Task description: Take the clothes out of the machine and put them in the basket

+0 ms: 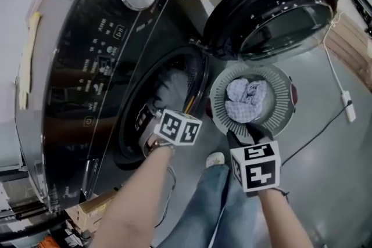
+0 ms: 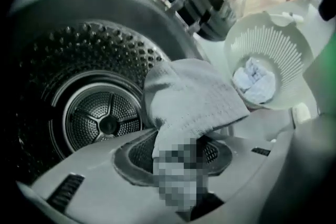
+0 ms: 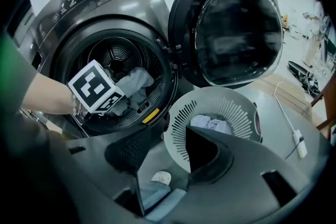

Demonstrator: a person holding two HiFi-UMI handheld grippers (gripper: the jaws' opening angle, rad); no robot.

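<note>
Cloth point(image 2: 194, 97) clamped in left claw point(image 2: 176, 157), drum point(image 2: 100, 113) behind

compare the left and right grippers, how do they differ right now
The left gripper is shut on a grey cloth; the right gripper is open, with nothing between its jaws. The left gripper is at the drum opening of the machine; the right gripper is by the basket. Both point downward.

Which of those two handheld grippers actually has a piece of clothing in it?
The left gripper: its fingers pinch a pale grey cloth. On the right gripper the fingers stand apart, empty.
</note>
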